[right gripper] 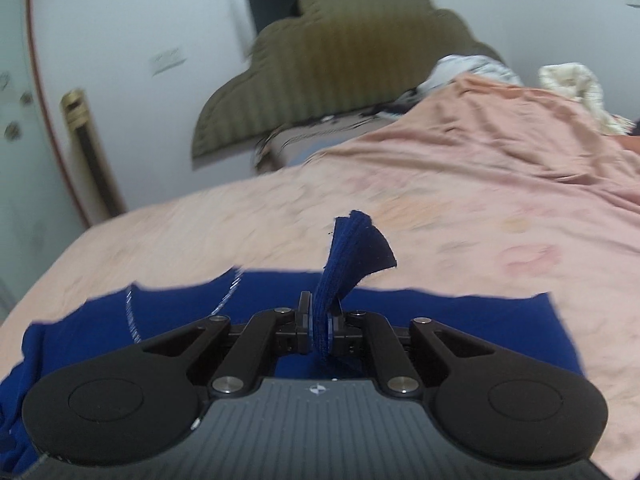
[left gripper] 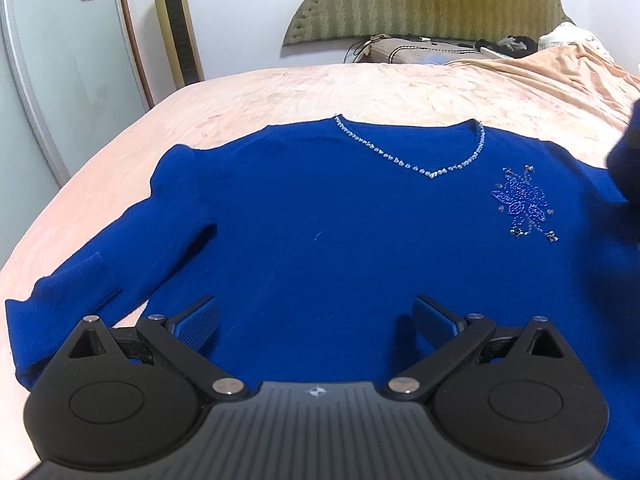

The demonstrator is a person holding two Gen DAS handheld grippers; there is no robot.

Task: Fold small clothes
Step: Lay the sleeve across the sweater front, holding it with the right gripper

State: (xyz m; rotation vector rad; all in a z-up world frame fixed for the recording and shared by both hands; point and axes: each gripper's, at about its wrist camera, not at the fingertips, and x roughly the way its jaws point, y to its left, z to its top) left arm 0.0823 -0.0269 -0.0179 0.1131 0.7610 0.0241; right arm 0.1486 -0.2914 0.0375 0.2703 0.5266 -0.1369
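A royal-blue sweater point(left gripper: 320, 220) lies flat, front up, on the bed, with a beaded V-neck point(left gripper: 432, 172) and a beaded flower point(left gripper: 524, 204) on the chest. Its left-hand sleeve point(left gripper: 100, 280) rests alongside the body. My left gripper point(left gripper: 316, 312) hovers open over the lower part of the sweater, nothing between its blue pads. My right gripper point(right gripper: 320, 320) is shut on a blue sleeve cuff point(right gripper: 358, 248), which sticks up beyond the fingers above the sweater body point(right gripper: 460, 320). A blurred blue shape point(left gripper: 626, 160) at the right edge of the left wrist view is probably that lifted sleeve.
The bed has a peach sheet point(left gripper: 320, 92) and an olive padded headboard point(left gripper: 424, 0). A pillow and cables point(left gripper: 420, 50) lie at its head, and bunched bedding point(right gripper: 572, 84) at the far right. A gold tower unit point(left gripper: 176, 20) and a glass door point(left gripper: 60, 60) stand left.
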